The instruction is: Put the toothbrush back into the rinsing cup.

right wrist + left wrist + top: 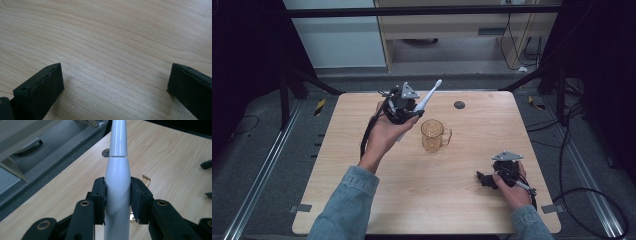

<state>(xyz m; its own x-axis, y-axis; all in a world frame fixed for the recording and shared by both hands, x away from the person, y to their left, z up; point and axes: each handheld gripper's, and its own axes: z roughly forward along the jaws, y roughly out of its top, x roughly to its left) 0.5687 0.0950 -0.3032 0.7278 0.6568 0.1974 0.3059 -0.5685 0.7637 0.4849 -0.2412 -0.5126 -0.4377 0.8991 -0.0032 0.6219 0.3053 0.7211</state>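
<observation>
A white electric toothbrush (427,98) slants up and to the right above the table's far left part, held in the air. My left gripper (404,107) is shut on its handle; in the left gripper view both black pads (100,195) press the sides of the toothbrush (117,182). A clear amber mug (433,135) with its handle to the right stands on the table just right of and below that gripper. My right gripper (484,179) rests near the table's front right, jaws wide apart with bare wood between the fingers (40,90).
The light wooden table (427,200) has a dark round grommet (459,105) near its far edge. Black frame struts and cables surround the table on the grey floor. In the left gripper view the table's left edge drops to the grey floor (50,162).
</observation>
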